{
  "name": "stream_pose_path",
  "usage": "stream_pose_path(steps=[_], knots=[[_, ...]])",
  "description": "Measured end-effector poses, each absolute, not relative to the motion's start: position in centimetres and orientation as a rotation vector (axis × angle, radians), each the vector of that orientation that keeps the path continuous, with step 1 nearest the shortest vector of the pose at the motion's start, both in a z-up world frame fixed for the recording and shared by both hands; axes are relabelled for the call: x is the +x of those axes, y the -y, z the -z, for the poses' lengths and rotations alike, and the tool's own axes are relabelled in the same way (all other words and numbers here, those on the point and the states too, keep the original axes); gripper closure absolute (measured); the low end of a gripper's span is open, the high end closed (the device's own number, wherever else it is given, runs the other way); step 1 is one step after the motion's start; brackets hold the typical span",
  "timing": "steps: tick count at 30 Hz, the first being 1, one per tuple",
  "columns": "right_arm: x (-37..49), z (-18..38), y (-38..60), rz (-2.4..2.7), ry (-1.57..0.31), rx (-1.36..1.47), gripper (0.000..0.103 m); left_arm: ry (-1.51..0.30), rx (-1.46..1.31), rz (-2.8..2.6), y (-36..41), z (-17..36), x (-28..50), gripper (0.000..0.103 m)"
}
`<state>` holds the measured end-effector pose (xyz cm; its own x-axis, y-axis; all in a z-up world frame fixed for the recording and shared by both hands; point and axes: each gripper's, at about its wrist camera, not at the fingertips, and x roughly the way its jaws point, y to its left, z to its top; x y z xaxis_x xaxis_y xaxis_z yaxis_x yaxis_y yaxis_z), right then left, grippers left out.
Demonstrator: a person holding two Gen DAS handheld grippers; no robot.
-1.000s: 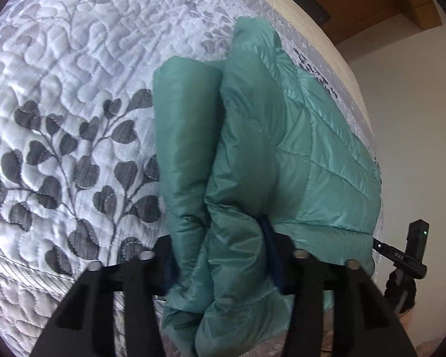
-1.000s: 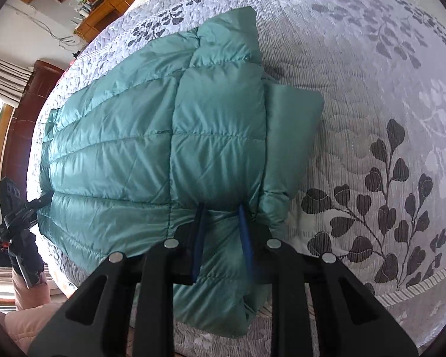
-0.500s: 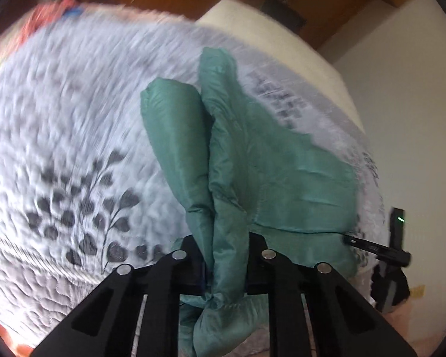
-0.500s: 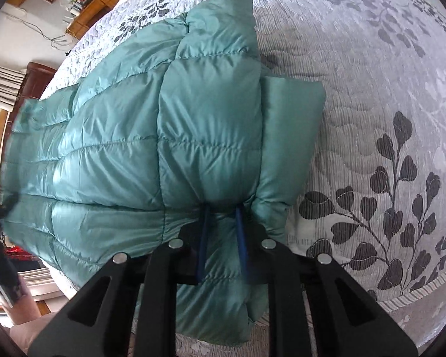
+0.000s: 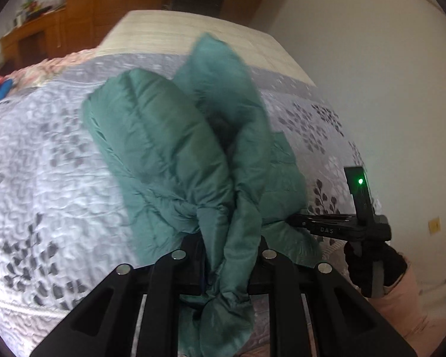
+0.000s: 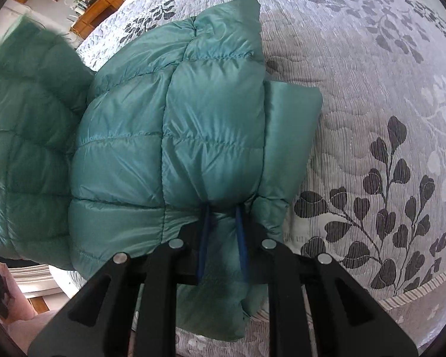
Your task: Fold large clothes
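Jacket point(image 6: 169, 136) lies on the bed point(image 6: 371, 89), long axis running leftward from the right tongs point(image 6: 221, 232). Both tongs are clamped on jacket fabric; the left tongs point(image 5: 223, 255) hold their bunched end raised above the quilt.

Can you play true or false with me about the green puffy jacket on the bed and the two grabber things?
1. The puffy jacket is green. True.
2. The right gripper is open and touches nothing. False: it is shut on the jacket's edge.
3. The left gripper pinches a bunch of the jacket. True.
4. The bedspread is plain red. False: it is pale grey-white with dark leaf patterns.
5. The jacket lies on a wooden floor. False: it is on the bed, one end raised off the bedspread in the left gripper.
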<state>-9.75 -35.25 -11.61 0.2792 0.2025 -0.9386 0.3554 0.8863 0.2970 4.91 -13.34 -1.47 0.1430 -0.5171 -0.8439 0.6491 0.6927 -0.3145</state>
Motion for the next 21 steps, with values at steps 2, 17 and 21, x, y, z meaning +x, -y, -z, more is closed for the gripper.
stream_pose_path(steps=[2, 17, 21], knots=[[-9.7, 11.6, 35.2, 0.107, -1.302, 0.510, 0.087, -1.164, 0.174, 0.842, 14.9, 2.8, 4.7, 0.086], [-9.8, 11.8, 35.5, 0.110, -1.306, 0.515, 0.087, -1.257, 0.283, 0.852, 20.7, 10.8, 4.8, 0.086], [-9.8, 12.0, 35.4, 0.113, -1.308, 0.514, 0.087, -1.261, 0.281, 0.854, 21.0, 11.6, 4.3, 0.086]])
